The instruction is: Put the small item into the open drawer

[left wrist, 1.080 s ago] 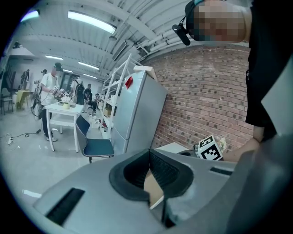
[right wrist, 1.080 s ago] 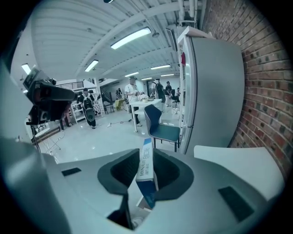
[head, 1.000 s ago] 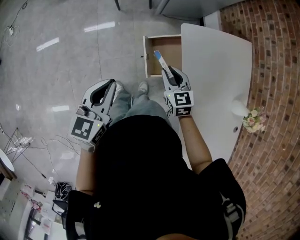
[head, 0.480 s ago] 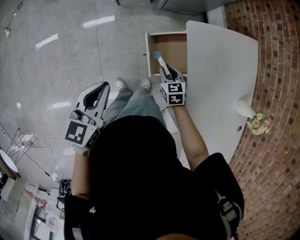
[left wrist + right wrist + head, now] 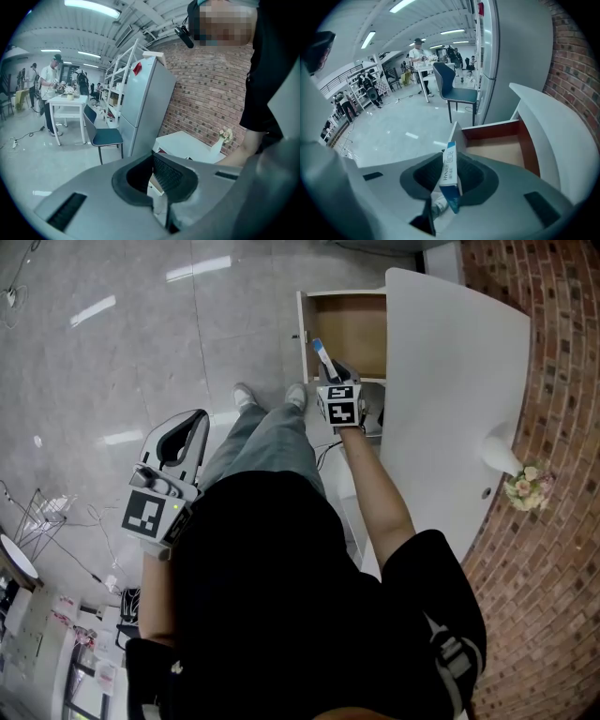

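A small blue-and-white box (image 5: 322, 357) stands upright between the pads of my right gripper (image 5: 335, 379), which is shut on it. In the right gripper view the box (image 5: 450, 174) sticks up out of that gripper (image 5: 448, 182). It hangs over the near edge of the open wooden drawer (image 5: 354, 326), whose bare bottom (image 5: 502, 151) lies just ahead under the white table (image 5: 450, 381). My left gripper (image 5: 192, 423) hangs low at the left beside the person's leg, away from the drawer. Its jaws (image 5: 157, 180) are shut with nothing in them.
A vase of flowers (image 5: 523, 486) stands on the table's right edge by the brick wall (image 5: 562, 352). A grey fridge (image 5: 520, 56) and a blue chair (image 5: 454, 91) stand beyond the drawer. The person's shoes (image 5: 246, 395) are on the floor left of the drawer.
My right gripper has carried the box forward, from in front of the drawer to over its near edge. The left gripper has dropped back a little.
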Available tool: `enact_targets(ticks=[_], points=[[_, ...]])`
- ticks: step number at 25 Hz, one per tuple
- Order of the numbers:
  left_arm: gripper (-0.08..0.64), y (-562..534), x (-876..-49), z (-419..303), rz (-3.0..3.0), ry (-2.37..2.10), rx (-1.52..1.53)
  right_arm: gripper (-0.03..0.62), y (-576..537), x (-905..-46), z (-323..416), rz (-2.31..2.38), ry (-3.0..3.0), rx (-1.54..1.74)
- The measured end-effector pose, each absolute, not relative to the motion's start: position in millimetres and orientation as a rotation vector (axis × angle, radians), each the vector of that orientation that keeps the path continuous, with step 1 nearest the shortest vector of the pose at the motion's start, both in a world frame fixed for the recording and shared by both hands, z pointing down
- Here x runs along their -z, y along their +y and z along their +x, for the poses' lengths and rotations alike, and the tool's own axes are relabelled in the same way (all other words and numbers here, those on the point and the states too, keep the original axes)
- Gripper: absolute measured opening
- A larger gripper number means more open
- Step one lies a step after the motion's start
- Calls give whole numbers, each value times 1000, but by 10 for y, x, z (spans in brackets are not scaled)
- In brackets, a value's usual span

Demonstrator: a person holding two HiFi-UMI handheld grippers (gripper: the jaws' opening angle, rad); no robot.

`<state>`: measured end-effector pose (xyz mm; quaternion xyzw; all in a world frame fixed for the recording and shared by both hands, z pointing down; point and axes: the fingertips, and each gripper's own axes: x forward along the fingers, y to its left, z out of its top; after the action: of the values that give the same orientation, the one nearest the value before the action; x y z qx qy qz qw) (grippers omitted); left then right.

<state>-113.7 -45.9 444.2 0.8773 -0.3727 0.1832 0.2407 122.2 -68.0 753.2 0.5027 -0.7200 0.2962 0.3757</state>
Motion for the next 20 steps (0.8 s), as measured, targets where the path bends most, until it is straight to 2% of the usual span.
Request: enact_targets(ticks=[20], points=[[3,-227,-4592,-1362,2360,-1032,-551,106,-723,-8295,1180,1251,-1686,-844]])
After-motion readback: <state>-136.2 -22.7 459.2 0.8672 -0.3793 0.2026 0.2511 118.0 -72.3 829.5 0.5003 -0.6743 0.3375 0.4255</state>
